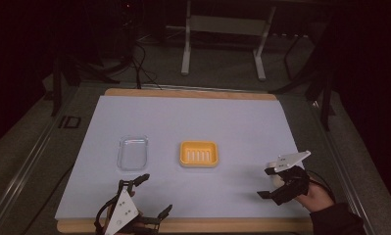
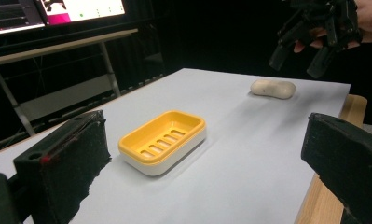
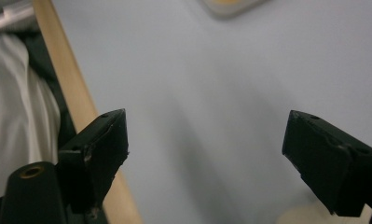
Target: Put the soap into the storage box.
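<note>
The left gripper (image 1: 156, 194) has its two black jaws spread wide with nothing between them; it sits low over the near wooden edge of the table (image 1: 193, 226), on the person's side of the yellow soap dish (image 1: 198, 154) and toward the left. In the left gripper view the same jaws (image 2: 207, 172) frame that dish (image 2: 162, 142), which stands flat on the pale sheet (image 2: 249, 154), its slotted yellow insert resting in a white base.

The right gripper (image 1: 268, 183) also stands open, its jaws well apart and gripping nothing. It hangs just above a cream bar of soap (image 1: 277, 179), which lies on the sheet to the right of the soap dish and nearer the person, partly hidden under the gripper in the high view. The left gripper view shows the soap (image 2: 272, 88) plainly: a rounded, slightly waisted bar lying flat beyond the dish, with the right gripper (image 2: 298, 58) and the hand (image 2: 361, 21) holding it raised over it, not touching. In the right gripper view the open jaws (image 3: 204, 154) look down on bare sheet, a sliver of the soap (image 3: 300, 217) shows at the bottom edge by one jaw, and a blurred corner of the dish (image 3: 228, 5) sits at the top.

A clear plastic lid or tray (image 1: 133, 152) lies flat on the sheet to the left of the soap dish, apart from it.
</note>
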{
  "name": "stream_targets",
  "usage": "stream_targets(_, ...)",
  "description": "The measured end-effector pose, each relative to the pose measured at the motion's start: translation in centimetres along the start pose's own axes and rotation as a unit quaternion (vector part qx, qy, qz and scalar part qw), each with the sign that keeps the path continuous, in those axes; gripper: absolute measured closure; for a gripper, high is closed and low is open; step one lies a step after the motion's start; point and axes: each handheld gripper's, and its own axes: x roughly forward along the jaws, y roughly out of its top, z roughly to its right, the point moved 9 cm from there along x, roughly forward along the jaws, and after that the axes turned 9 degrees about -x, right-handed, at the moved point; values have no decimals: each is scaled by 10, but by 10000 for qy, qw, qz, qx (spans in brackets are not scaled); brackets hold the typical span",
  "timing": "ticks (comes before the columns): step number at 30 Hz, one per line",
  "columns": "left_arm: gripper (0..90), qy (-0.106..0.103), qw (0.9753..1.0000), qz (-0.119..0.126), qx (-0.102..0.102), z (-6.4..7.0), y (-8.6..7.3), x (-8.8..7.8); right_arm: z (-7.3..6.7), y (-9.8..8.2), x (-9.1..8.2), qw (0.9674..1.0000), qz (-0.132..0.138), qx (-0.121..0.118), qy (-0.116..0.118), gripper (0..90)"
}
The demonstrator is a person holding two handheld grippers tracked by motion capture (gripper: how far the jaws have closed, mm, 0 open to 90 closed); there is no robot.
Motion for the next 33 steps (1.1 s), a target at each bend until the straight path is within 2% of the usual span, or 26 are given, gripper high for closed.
stream_targets(1, 8, -7, 10000, 1, 9, 0, 0, 0, -2, -2, 2, 9997, -213, 27, 92, 129)
stream_targets(2, 9, -8, 10000, -13, 18, 0, 0, 1, -3, -4, 3, 9994, -327, 24, 76, 124)
stream_targets(3, 9, -10, 10000, -18, 23, 1, -1, 1, -3, -4, 3, 9994, -327, 24, 76, 124)
stream_targets(5, 9, -17, 10000, -31, 29, 1, -1, 1, -3, -7, 4, 9984, -571, -12, 18, 113)
stream_targets(13, 8, -23, 10000, -21, 23, 2, -1, 1, -4, -10, 5, 9963, -859, 9, 68, 123)
stream_targets(15, 9, -24, 10000, -31, 21, 2, -1, 1, -4, -14, 5, 9941, -1077, 45, 73, 125)
stream_targets(16, 9, -24, 10000, -31, 21, 2, -1, 1, -4, -14, 5, 9941, -1077, 45, 73, 125)
stream_targets(19, 8, -22, 10000, -34, 14, 2, -1, 1, -2, -16, 1, 9927, -1192, 188, 33, 135)
stream_targets(23, 9, -8, 10000, -69, 39, 2, -2, 1, -2, -20, -2, 9906, -1341, 248, 50, 138)
stream_targets(24, 9, -9, 10000, -61, 29, 2, -2, 1, -2, -21, -2, 9897, -1398, 293, 42, 138)
stream_targets(25, 9, -3, 10000, -65, 22, 1, -2, 1, -1, -26, -4, 9868, -1564, 413, 44, 138)
stream_targets(26, 8, 4, 10000, -63, 16, 1, -2, 1, -1, -28, -4, 9853, -1635, 495, 62, 138)
stream_targets(27, 9, 4, 10000, -63, 16, 1, -2, 1, -1, -28, -4, 9853, -1635, 495, 62, 138)
stream_targets(29, 9, 4, 10000, -60, 13, 1, -2, 1, 1, -33, -6, 9826, -1769, 563, 13, 139)
stream_targets(30, 9, 6, 10000, -62, 19, 1, -2, 1, 1, -39, -6, 9788, -1925, 695, 20, 139)
stream_targets(32, 9, 4, 10000, -67, 22, 1, -2, 1, 2, -40, -7, 9776, -1983, 706, 6, 140)
stream_targets(33, 9, 3, 10000, -67, 25, 2, -2, 2, 2, -46, -6, 9736, -2113, 865, 9, 139)
